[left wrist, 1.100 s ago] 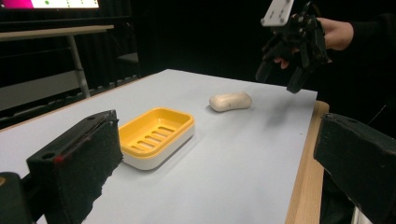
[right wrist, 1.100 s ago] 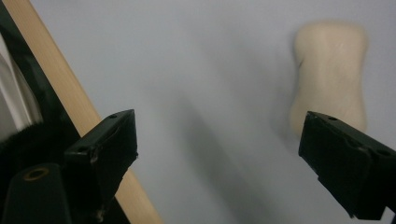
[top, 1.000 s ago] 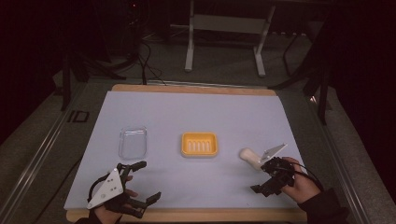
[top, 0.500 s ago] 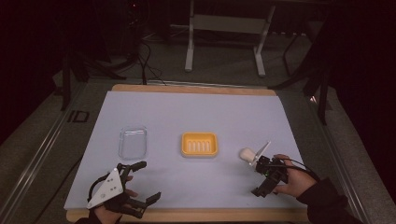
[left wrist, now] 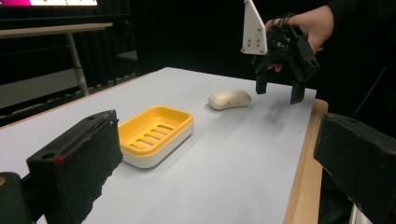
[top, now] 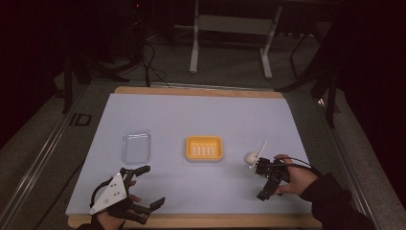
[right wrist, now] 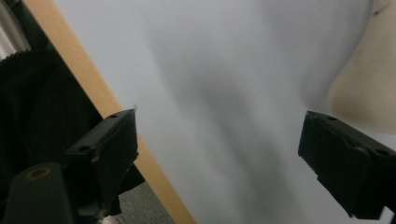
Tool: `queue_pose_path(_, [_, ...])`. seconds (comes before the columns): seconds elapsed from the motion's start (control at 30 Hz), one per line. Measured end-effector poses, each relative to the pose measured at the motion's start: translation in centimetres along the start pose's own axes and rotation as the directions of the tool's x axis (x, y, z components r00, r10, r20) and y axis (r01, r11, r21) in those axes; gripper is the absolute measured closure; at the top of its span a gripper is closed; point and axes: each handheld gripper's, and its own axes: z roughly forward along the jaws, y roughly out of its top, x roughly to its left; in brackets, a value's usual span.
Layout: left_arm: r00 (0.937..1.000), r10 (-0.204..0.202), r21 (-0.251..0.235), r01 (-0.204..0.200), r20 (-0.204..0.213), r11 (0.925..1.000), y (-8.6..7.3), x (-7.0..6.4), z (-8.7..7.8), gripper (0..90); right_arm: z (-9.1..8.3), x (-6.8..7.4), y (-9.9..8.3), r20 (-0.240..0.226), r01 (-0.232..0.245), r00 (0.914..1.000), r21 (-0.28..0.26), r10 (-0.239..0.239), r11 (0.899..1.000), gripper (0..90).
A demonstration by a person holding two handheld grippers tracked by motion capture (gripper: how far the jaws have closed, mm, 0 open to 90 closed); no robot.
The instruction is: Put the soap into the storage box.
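Cream soap bar [top: 251,156] lies on the bench [top: 201,120] just beyond the right gripper [top: 269,178], whose jaws gape empty; left gripper [top: 143,189], also open, waits far off.

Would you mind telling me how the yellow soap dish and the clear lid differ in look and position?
The soap dish is opaque yellow with a slotted floor and a white base; the clear lid is see-through and plain. The soap dish lies crosswise at the middle of the table, nearer the bar of soap; the clear lid lies lengthwise, further left, nearer the left gripper. Both are shallow rounded rectangles resting flat, untouched by either gripper.
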Motion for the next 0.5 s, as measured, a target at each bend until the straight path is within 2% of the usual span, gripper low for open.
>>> queue_pose_path(0.1, [1.0000,-0.001,0.000,0.001,0.001,1.0000,0.0,0.0,0.0,1.2,-0.1,-0.2,0.3,-0.002,0.008,1.0000,0.013,-0.008,1.000,13.7])
queue_pose_path(0.13, [1.0000,-0.002,0.000,0.002,0.001,1.0000,0.0,0.0,0.0,1.1,-0.2,-0.3,0.8,-0.021,0.018,0.9996,0.017,-0.018,1.000,14.1])
queue_pose_path(0.27, [1.0000,-0.002,-0.001,0.002,0.001,1.0000,0.0,0.0,0.0,1.2,-0.6,-0.4,1.3,-0.012,0.026,0.9996,0.016,-0.026,1.000,14.1])
queue_pose_path(0.5, [1.0000,-0.003,-0.001,0.003,0.002,1.0000,0.0,0.0,0.0,1.2,-1.9,-1.5,2.1,0.013,0.028,0.9995,-0.031,-0.027,0.999,16.1])
